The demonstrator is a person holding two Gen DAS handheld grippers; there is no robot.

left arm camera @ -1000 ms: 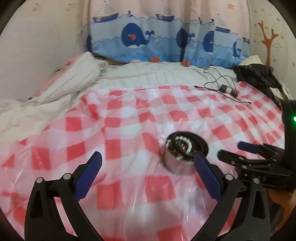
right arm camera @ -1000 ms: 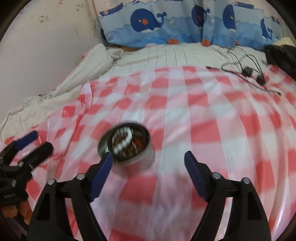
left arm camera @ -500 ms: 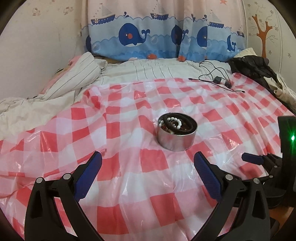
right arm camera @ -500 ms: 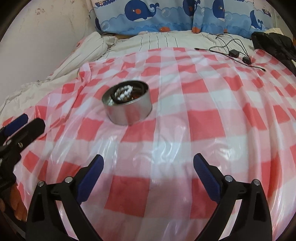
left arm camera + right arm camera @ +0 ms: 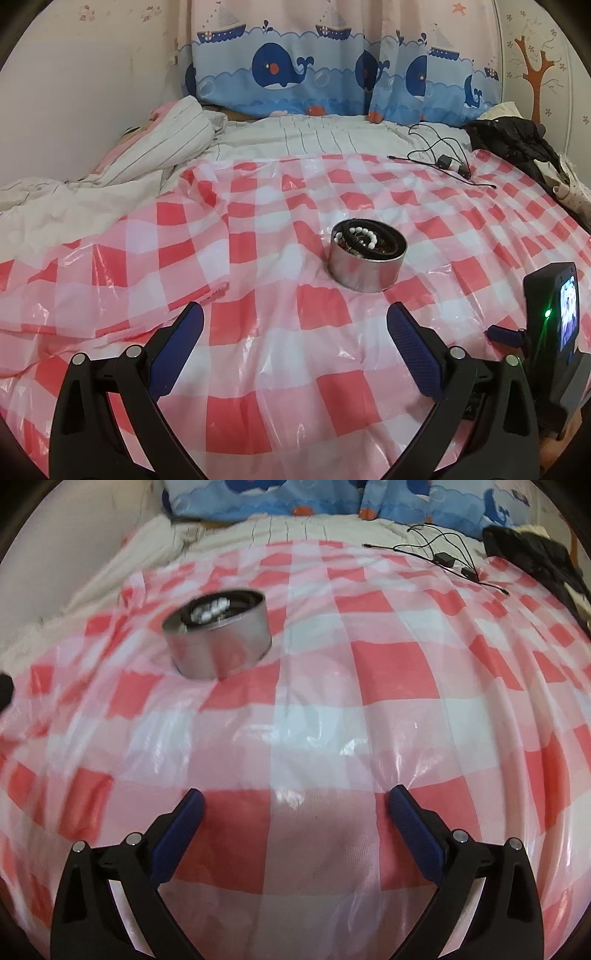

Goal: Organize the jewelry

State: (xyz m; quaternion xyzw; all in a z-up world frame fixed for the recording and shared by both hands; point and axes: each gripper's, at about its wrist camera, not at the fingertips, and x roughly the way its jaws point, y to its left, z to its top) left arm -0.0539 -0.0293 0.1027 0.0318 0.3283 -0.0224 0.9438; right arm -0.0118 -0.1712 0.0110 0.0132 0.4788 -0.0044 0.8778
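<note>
Open checked cloth (image 5: 317,738) around tin (image 5: 221,650)

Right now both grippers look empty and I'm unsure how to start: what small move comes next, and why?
Probably bring the open right gripper forward-left toward the metal tin: white beads lie inside it, and both it and the left gripper hold nothing.

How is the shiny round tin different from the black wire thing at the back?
The round tin is silver, stout and stands upright near the middle; the black cable is thin, tangled and lies flat at the far edge. The tin holds white beads; the cable holds nothing. Both rest on the checked sheet.
</note>
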